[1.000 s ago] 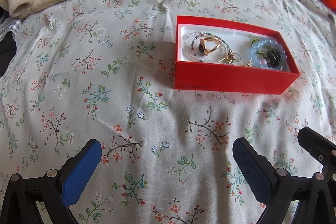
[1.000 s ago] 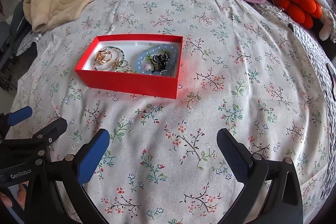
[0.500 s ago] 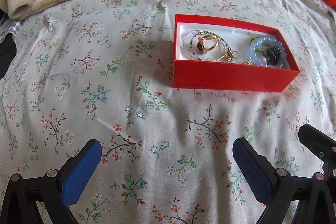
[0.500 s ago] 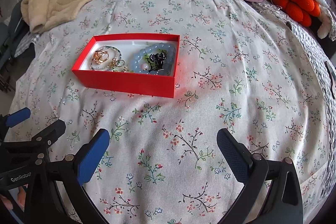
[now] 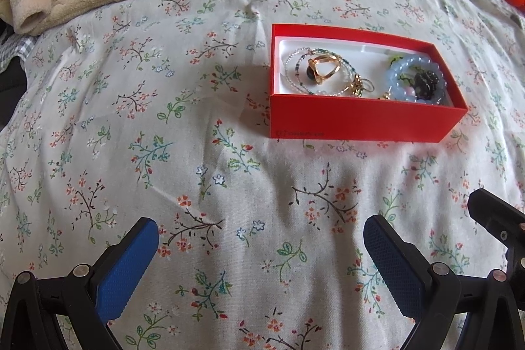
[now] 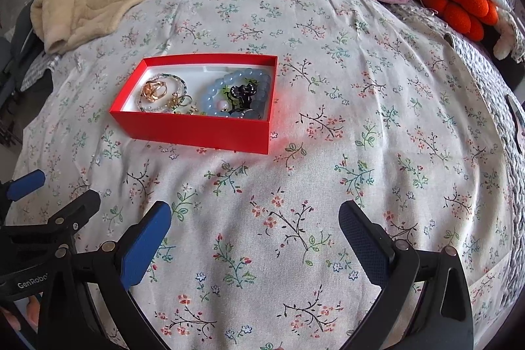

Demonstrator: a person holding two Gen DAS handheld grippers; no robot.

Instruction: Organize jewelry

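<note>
A shallow red box (image 6: 200, 128) sits on a bed's floral bedspread (image 6: 328, 153), holding a pale blue bead bracelet (image 6: 239, 94), a gold ring (image 6: 154, 91), thin beaded strands and a small black piece. Both grippers hover low over the cover, well short of the box: the left gripper (image 5: 261, 255) and the right gripper (image 6: 254, 238) each have their blue-padded fingers (image 6: 144, 245) spread wide and empty. White lettering on the left tool's black frame reads "GenRobo", cut off; faint print on the box front is illegible.
</note>
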